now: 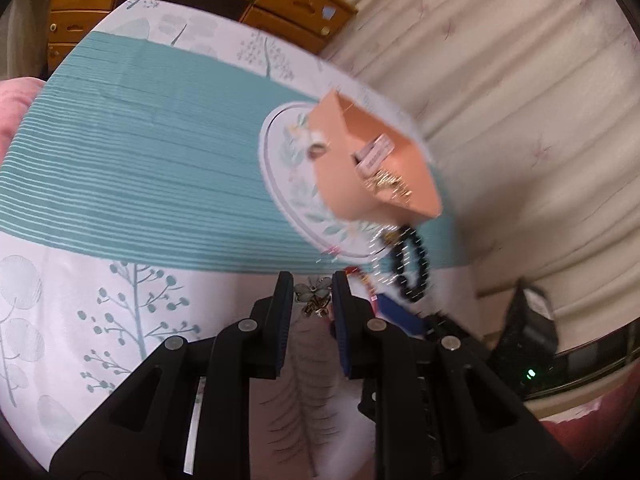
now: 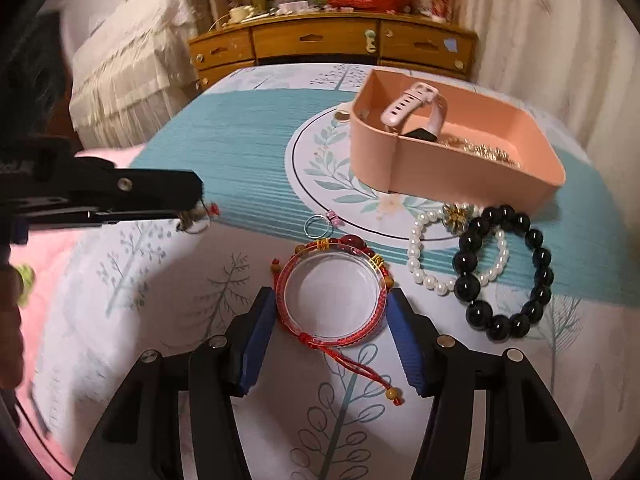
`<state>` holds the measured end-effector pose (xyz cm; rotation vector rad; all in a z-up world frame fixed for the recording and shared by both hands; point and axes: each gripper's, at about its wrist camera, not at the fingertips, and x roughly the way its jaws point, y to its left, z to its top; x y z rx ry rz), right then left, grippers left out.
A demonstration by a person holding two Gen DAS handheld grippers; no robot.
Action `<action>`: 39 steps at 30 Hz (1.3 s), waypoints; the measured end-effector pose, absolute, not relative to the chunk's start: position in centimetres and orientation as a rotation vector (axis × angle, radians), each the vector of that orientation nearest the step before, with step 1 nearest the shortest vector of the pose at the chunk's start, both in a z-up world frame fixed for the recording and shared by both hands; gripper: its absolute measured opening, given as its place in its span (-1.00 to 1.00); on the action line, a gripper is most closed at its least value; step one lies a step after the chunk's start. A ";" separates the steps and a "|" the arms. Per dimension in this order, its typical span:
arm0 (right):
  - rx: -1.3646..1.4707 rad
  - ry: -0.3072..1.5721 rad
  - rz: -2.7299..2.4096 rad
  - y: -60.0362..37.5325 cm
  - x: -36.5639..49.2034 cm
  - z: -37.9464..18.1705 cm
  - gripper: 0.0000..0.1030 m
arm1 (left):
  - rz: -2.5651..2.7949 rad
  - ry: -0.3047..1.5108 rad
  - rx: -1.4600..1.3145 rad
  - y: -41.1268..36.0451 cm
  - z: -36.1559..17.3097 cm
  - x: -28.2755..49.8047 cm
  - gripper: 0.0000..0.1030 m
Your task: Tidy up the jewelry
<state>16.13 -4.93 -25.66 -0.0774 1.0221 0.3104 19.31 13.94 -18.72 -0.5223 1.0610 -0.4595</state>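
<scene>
My left gripper (image 1: 312,294) is shut on a small flower-shaped brooch (image 1: 314,295) and holds it above the cloth; it shows in the right wrist view (image 2: 191,216) at the left. My right gripper (image 2: 332,304) is open, its fingers on either side of a red cord bracelet with a clear bangle (image 2: 332,288) lying on the cloth. A pink tray (image 2: 452,148) on a round mat (image 2: 320,168) holds a white watch (image 2: 416,108) and a gold chain (image 2: 484,150). A pearl bracelet (image 2: 420,256), a black bead bracelet (image 2: 508,276) and a small ring (image 2: 318,226) lie near it.
The table has a teal and white cloth (image 2: 224,136). A wooden dresser (image 2: 328,44) stands behind it, a curtain (image 2: 560,40) at the right, and a bed with pink bedding (image 2: 48,256) at the left.
</scene>
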 end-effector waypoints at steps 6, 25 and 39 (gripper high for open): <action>0.042 1.020 0.306 -7.1 16.3 -24.9 0.10 | -0.485 1.020 -0.559 13.6 -17.5 19.1 -0.67; 0.259 0.829 0.657 -12.0 14.9 -18.1 -0.32 | -0.624 0.964 -0.618 9.6 -15.9 17.3 -0.67; 0.285 0.858 0.782 -16.3 15.6 -15.8 -0.57 | -0.709 0.946 -0.608 7.3 -14.9 16.5 -0.67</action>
